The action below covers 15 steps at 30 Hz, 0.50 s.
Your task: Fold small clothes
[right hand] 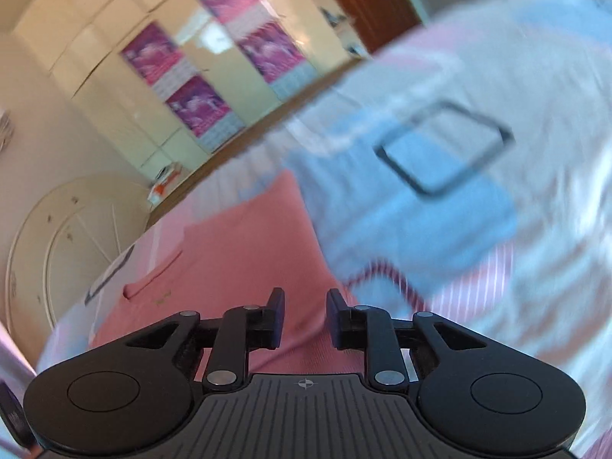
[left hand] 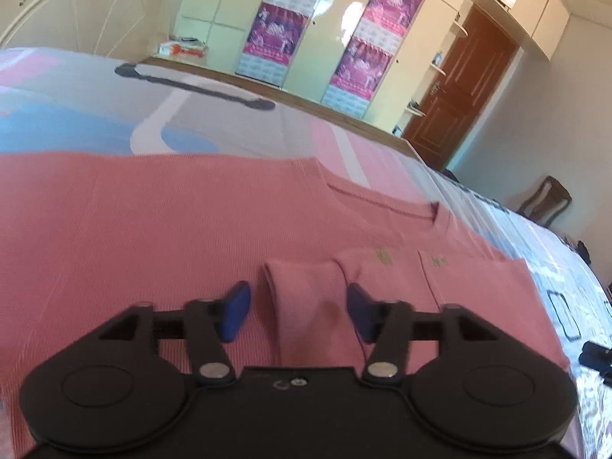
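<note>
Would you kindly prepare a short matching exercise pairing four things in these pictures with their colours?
Things:
1. T-shirt
2. Left gripper pads
3. Door
4. Wardrobe posters

Colours:
A. Brown
B. Magenta-purple
C. Salmon pink
D. Blue

Pairs: 1-C, 2-D, 3-A, 4-B

A bed [left hand: 95,114] in a pink-and-blue patterned sheet — a pink ribbed shirt [left hand: 172,222] lies spread on it.
</note>
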### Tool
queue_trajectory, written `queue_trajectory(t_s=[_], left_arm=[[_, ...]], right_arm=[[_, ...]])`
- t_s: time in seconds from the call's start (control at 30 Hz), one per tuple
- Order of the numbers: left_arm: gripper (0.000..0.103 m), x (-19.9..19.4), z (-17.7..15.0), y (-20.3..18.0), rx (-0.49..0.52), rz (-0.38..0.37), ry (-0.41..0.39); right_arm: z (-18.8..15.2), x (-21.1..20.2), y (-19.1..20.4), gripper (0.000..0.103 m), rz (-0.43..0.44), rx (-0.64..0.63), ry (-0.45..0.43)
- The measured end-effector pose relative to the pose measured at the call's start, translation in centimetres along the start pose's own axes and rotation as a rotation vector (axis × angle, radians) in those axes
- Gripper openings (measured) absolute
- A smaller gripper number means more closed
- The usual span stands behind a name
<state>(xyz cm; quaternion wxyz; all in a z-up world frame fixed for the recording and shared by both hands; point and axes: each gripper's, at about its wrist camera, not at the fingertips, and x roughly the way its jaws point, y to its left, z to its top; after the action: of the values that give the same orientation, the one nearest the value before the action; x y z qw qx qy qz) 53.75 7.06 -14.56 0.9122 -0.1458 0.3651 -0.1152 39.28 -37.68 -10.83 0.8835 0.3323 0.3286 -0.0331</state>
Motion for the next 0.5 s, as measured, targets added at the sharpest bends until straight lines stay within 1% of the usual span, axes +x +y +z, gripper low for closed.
queue_trajectory(t_s=[0.1, 0.17, 0.23, 0.27, 0.3, 0.33, 0.4, 0.5], left_arm=[[0.052, 0.7, 0.6, -0.3, -0.013, -0.006, 0.011], [0.047, 1.3, 0.8, -0.6, -0.006, -0.01, 0.025], [0.033, 1.8, 0.9, -0.2, -0.048, -0.038, 0.027], [0.029, 2.0, 0.9, 0.2, -0.072, -0.046, 0.029], [0.019, 2.1, 0.9, 0.3, -0.082, -0.038, 0.03], [0.013, 2.2, 0.9, 0.3, -0.081, -0.027, 0.033], [0.011, 2.2, 0.8, 0.2, -0.075, -0.018, 0.031], [0.007, 2.1, 0.6, -0.6, -0.03, 0.01, 0.015]], right_arm=[[2.0, 1.5, -0.1, 0.024, 0.016, -0.011, -0.012], [3.9, 3.6, -0.4, 0.024, 0.038, -0.017, -0.014], [5.7, 5.9, -0.7, 0.024, 0.066, -0.009, 0.009], [6.6, 7.3, -1.0, 0.024, 0.083, 0.006, 0.028], [7.3, 8.6, -1.3, 0.024, 0.096, 0.02, 0.046], [7.9, 9.9, -1.8, 0.024, 0.104, 0.034, 0.065], [8.8, 12.0, -2.7, 0.024, 0.124, 0.063, 0.098], [9.5, 14.1, -3.2, 0.024, 0.184, 0.067, 0.147]])
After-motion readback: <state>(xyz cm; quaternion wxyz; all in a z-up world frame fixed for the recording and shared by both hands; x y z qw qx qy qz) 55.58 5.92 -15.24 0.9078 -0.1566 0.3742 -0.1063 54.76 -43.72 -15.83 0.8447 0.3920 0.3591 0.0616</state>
